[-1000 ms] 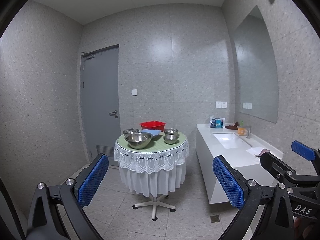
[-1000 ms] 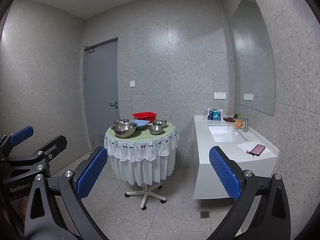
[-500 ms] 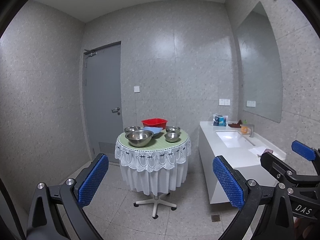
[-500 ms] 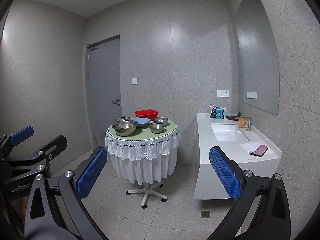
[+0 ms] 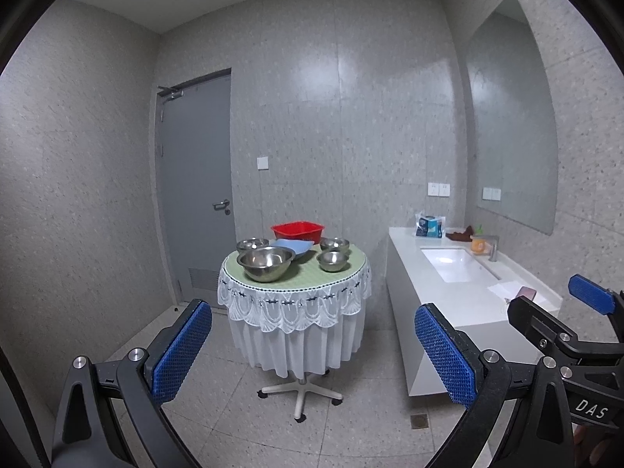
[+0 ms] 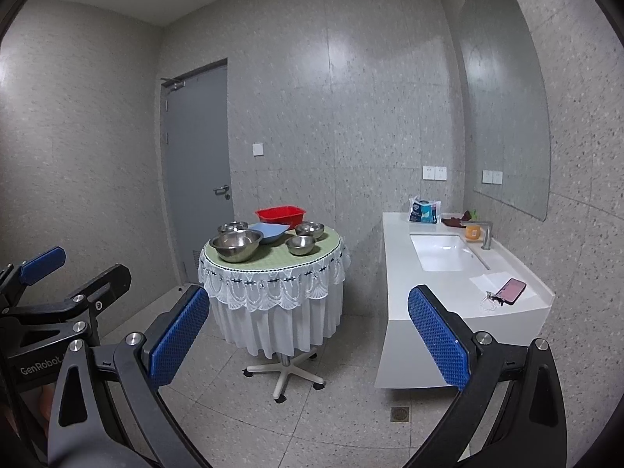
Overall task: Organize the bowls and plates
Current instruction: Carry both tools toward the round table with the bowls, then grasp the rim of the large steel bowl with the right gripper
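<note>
Both tools stand wide apart at the fingers and grip nothing: the left tool (image 5: 312, 351) and the right tool (image 6: 308, 335) are held well back from the round bench (image 5: 295, 276) with its lace-edged cloth. On that bench sit a large steel bowl (image 5: 266, 263) at the front left, a small steel bowl (image 5: 332, 260) at the front right, two more small steel bowls (image 5: 252, 244) (image 5: 334, 243) behind them, a blue plate (image 5: 293, 247) in the middle and a red basin (image 5: 297, 230) at the back. The left wrist view catches the right tool at its right edge; the right wrist view catches the left tool (image 6: 78, 273) at its left edge. Only the right wrist view shows plainly the pink phone (image 6: 512, 289) lying with keys on the white sink counter (image 6: 448, 288); in the left view it is mostly hidden.
</note>
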Motion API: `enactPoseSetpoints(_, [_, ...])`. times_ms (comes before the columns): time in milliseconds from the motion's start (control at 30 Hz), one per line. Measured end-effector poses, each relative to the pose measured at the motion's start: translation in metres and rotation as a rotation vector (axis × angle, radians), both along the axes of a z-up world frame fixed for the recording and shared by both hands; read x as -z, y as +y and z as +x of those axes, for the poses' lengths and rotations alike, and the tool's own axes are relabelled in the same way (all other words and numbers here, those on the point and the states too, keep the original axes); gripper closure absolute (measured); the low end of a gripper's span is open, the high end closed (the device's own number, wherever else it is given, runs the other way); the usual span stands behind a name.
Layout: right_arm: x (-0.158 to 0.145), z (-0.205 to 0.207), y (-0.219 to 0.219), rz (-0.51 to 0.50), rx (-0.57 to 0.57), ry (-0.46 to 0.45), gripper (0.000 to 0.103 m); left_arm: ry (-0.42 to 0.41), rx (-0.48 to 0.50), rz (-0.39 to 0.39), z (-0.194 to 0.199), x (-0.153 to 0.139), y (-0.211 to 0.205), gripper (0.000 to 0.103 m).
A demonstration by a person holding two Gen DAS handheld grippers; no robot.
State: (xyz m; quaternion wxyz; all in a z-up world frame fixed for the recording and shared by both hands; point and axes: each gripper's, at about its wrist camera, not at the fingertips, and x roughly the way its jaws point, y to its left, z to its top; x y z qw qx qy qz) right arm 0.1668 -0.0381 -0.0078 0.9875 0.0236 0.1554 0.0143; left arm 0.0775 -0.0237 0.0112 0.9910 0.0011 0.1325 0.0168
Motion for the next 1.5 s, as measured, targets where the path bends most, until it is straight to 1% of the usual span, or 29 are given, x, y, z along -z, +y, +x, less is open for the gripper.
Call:
enactPoseSetpoints(167, [0.003, 0.027, 0.003, 0.0, 0.008, 0.016, 0.0, 0.012, 0.014, -0.005, 0.036, -0.003, 0.012, 0.001])
enactPoseSetpoints(367, [0.009, 0.073, 0.014, 0.001, 0.032, 0.032, 0.0, 0.022, 0.047, -0.017, 0.102, -0.002, 0.044, 0.001])
enactPoseSetpoints(533, [0.01, 0.121, 0.033, -0.002, 0.075, 0.039, 0.0, 0.018, 0.097, -0.021, 0.173, -0.007, 0.086, 0.001])
enactPoseSetpoints(767, [-0.001, 0.196, 0.068, -0.001, 0.124, 0.03, 0.0, -0.004, 0.157, -0.018, 0.278, -0.019, 0.161, 0.001])
enactPoseSetpoints(833, [-0.003, 0.215, 0.078, -0.004, 0.133, 0.025, 0.0, -0.004, 0.161, -0.02, 0.303, -0.019, 0.178, 0.001])
enactPoseSetpoints(1000, [0.0, 0.259, 0.095, -0.001, 0.13, 0.04, 0.0, 0.002, 0.151, -0.02, 0.352, -0.017, 0.205, 0.001])
enactPoseSetpoints(1200, [0.007, 0.321, 0.113, -0.012, 0.094, 0.067, 0.0, 0.018, 0.12, -0.04, 0.408, -0.017, 0.214, 0.001])
enactPoseSetpoints(1233, [0.009, 0.329, 0.115, -0.014, 0.089, 0.068, 0.0, 0.023, 0.112, -0.041, 0.422, -0.016, 0.218, 0.001])
enactPoseSetpoints(1333, [0.014, 0.363, 0.119, -0.015, 0.067, 0.07, 0.0, 0.016, 0.088, -0.035, 0.447, -0.021, 0.207, 0.001])
enactPoseSetpoints(1500, [0.021, 0.424, 0.119, -0.011, 0.03, 0.043, 0.0, -0.006, 0.064, -0.026, 0.523, -0.024, 0.201, 0.001])
